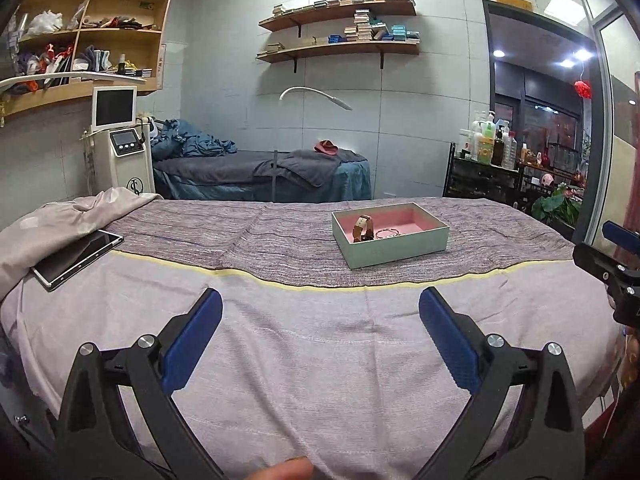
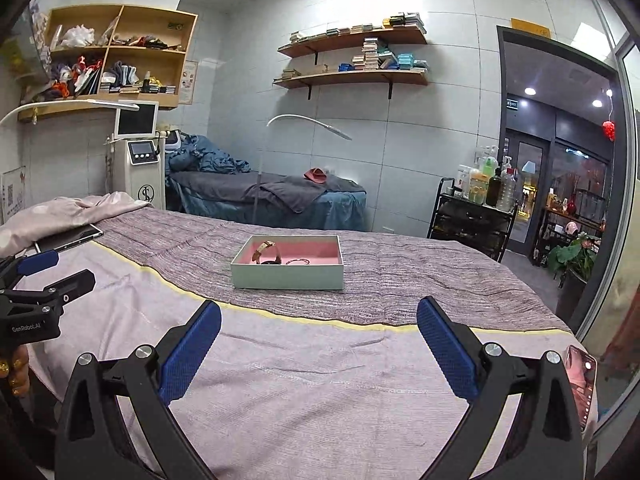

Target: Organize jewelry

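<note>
Left hand-held gripper (image 1: 320, 312) spread wide, nothing between the blue pads (image 1: 196, 340), just hovering over the pale bedspread (image 1: 300, 360). Right hand-held gripper (image 2: 318, 320) same deal, jaws wide apart and empty, aimed straight down the bed

Further out on the striped purple blanket (image 2: 400, 280): a mint green box (image 2: 288, 268) with pink lining, open top. Inside, a watch (image 2: 267, 254) with a tan strap standing on edge near the left wall, and a thin silvery bracelet (image 2: 298, 261) lying flat just beside it. Looks like both already in the box, so probably close to done, or maybe just tidying left

Handling guess: watch light, strap bendy, case hard and smooth, so best pinched across the strap loop. Bracelet tiny, thin, slippery, likely to slide off the pads; pinch across the wire. Box walls in the way, so come in from above

Plenty of open bed in front. Tablet (image 1: 76, 256) near the left edge, phone (image 2: 580, 384) at the right edge, worth avoiding
</note>
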Demonstrator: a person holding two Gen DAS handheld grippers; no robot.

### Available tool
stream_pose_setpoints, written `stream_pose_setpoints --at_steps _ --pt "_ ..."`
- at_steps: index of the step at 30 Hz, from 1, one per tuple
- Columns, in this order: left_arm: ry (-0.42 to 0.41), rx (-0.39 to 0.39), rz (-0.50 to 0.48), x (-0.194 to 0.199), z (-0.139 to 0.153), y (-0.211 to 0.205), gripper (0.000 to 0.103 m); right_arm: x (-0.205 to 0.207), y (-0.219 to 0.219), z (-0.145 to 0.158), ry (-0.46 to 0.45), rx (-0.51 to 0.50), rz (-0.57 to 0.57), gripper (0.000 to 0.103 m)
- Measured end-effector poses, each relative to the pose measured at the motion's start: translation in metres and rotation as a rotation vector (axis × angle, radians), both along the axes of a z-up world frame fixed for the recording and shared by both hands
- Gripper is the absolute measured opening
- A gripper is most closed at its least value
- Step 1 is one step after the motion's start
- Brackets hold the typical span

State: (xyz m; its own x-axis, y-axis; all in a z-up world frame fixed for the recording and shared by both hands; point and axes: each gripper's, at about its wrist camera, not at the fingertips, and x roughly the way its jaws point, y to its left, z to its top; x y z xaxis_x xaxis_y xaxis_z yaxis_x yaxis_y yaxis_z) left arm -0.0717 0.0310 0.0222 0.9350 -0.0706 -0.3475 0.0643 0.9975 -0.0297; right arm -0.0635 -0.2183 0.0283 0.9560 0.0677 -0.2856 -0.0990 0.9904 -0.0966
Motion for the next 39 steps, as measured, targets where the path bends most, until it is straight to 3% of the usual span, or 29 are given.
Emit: stream_pose_setpoints --at_steps 5,39 --pt "-0.026 -0.005 -0.004 -0.011 0.007 0.000 0.097 -0.014 0.001 0.008 -0.044 -0.008 -0.004 0.096" --pt "-0.019 -0.008 0.001 -0.012 0.009 -0.004 0.097 -0.026 0.005 0.006 -0.038 0.000 -0.001 0.096"
